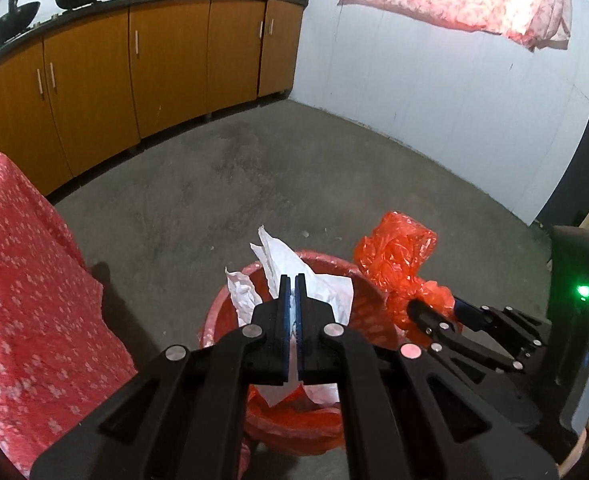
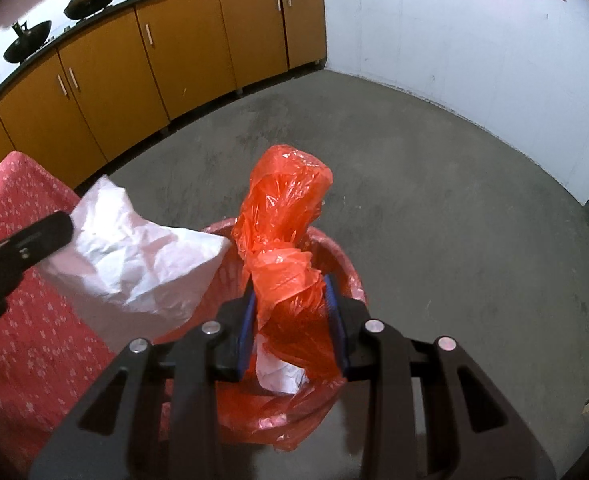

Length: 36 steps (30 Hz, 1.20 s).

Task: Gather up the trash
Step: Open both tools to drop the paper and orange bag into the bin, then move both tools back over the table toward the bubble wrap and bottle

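Starting at the left, a red flowered cloth (image 1: 34, 300) covers a piece of furniture beside the work area. Next comes the left gripper (image 1: 293, 292), its jaws pressed together on a sheet of crumpled white paper (image 1: 290, 276). The paper hangs directly over the mouth of the red bin (image 1: 374, 320), which stands on the concrete floor (image 1: 294, 160) and is lined with a red plastic liner (image 2: 294, 420).

To the right, the right gripper (image 2: 290, 296) clamps a bunched red plastic bag (image 2: 282, 208), jaws closed on its twisted middle. The bag's long axis points up and away from the jaws, with the loose upper end above the far rim of the bin.

Both pieces of trash sit above the opening, so the coming move appears to be a release straight down. The paper is the more central of the two; the bag lies toward the right rim and may need a small shift inward.

The gripper bodies cover the bin's near wall and most of its inside. White material (image 2: 280, 372) shows below the right jaws; whether it is separate trash already in the bin cannot be told.
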Available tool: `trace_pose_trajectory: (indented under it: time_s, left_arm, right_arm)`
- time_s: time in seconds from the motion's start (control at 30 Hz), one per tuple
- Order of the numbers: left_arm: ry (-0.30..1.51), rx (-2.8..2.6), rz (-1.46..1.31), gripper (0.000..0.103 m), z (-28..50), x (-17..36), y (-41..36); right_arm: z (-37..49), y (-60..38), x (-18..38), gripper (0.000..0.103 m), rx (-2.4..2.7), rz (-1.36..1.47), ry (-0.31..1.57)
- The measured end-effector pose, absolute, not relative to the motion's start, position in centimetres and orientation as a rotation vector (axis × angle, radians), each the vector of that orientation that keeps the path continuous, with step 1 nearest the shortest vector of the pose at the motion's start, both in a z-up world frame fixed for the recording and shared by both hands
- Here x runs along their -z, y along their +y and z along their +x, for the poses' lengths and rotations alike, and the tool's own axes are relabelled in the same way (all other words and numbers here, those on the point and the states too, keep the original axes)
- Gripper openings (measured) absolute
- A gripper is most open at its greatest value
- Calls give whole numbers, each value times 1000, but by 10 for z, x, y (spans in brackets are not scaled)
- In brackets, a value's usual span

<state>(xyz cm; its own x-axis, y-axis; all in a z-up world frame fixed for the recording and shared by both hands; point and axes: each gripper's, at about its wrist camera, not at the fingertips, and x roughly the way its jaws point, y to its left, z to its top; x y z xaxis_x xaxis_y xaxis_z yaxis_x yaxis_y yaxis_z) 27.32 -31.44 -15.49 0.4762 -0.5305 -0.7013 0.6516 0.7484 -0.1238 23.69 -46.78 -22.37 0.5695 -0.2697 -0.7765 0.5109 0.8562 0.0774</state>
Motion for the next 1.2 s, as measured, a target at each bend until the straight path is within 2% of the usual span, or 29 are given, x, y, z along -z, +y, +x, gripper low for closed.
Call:
trace_pose_trajectory:
  time_s: [0.2, 0.33, 0.57, 0.67, 0.73, 0.77, 1.0, 1.2]
  left_arm:
    - [814, 725, 185, 2, 274, 164, -326]
    - [835, 728, 185, 2, 278, 170, -330]
    - [868, 711, 179, 3, 285, 180, -333]
    - [875, 704, 175, 10, 287, 182, -333]
    - [870, 696, 171, 23, 288, 182, -332]
    - [866, 693, 167, 26, 287, 181, -332]
    - [853, 659, 108, 26, 293, 168, -320]
    - [822, 630, 4, 26, 301, 132, -284]
  right_arm:
    - [242, -469, 229, 33, 455, 326, 862]
    - [243, -469, 234, 38, 433, 329, 877]
    - [249, -468, 239, 41, 423, 329, 890]
    - [252, -469, 239, 45, 426, 340, 887]
    - [251, -468, 239, 47, 429, 335, 882]
    - [250, -467, 239, 47, 430, 333, 881]
    - [244, -470, 229, 47, 458, 326, 835]
    - [245, -459, 196, 47, 429, 282, 773]
